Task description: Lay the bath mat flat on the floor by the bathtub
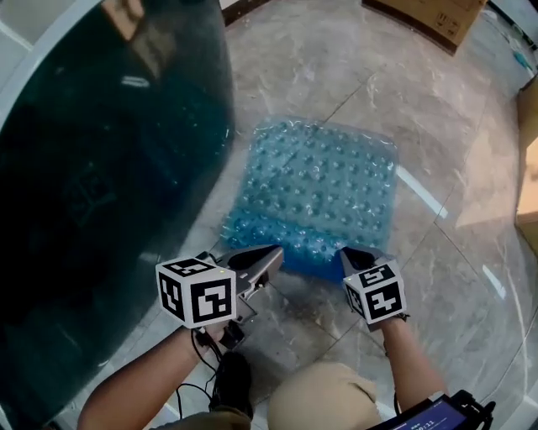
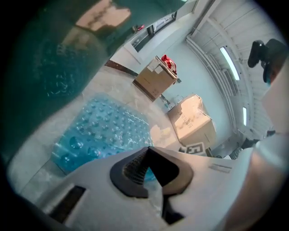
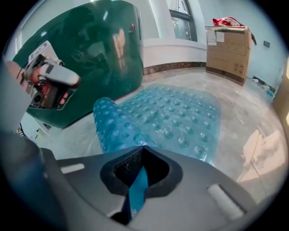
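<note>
A translucent blue bath mat (image 1: 319,189) with rows of bumps lies on the marble floor beside the dark green bathtub (image 1: 101,168). Its near edge is lifted and curled. My left gripper (image 1: 273,256) is shut on the mat's near left corner. My right gripper (image 1: 351,254) is shut on the near right part of that edge. In the right gripper view a blue strip of mat (image 3: 176,117) runs down between the closed jaws of my right gripper (image 3: 142,149). In the left gripper view the mat (image 2: 104,131) spreads beyond my left gripper (image 2: 148,150), with thin clear film in its closed jaws.
Cardboard boxes (image 1: 437,17) stand on the floor beyond the mat; one box (image 3: 228,47) carries a red item (image 3: 228,21). The person's knee (image 1: 324,399) is just behind the grippers. The tub wall (image 3: 90,58) runs along the mat's left side.
</note>
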The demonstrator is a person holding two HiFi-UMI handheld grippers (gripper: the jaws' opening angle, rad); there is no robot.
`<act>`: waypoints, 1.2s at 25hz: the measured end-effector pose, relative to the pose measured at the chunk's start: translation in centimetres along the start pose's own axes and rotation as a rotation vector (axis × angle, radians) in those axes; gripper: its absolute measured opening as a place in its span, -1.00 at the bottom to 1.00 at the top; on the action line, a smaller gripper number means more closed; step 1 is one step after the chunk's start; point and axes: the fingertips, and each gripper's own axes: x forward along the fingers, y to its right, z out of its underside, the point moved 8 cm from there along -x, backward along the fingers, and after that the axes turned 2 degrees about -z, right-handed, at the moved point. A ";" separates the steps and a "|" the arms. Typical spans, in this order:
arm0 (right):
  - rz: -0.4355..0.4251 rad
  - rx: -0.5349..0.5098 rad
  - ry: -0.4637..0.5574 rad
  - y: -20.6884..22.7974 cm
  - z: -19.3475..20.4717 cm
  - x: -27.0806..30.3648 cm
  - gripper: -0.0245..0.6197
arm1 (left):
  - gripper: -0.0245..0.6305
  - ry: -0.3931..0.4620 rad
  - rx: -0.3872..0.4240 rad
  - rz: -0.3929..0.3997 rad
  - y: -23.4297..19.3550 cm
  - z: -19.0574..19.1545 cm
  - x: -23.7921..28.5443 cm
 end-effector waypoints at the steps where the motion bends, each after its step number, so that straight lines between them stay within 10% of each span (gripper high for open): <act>1: -0.008 0.002 0.009 0.0 0.1 -0.1 -0.90 | -0.91 0.014 -0.009 -0.011 -0.4 -0.2 0.9; 21: 0.158 0.171 0.013 -3.8 1.4 -0.8 -0.90 | -0.91 -0.166 0.080 -0.184 -6.2 1.8 6.9; 26: 0.098 0.440 0.055 -7.2 1.1 -3.2 -0.90 | -0.91 -0.228 0.062 -0.164 -6.1 3.7 5.0; 30: 0.306 0.302 0.157 -7.6 -0.3 -5.1 -0.90 | -0.91 -0.185 0.041 -0.134 -6.2 6.0 3.9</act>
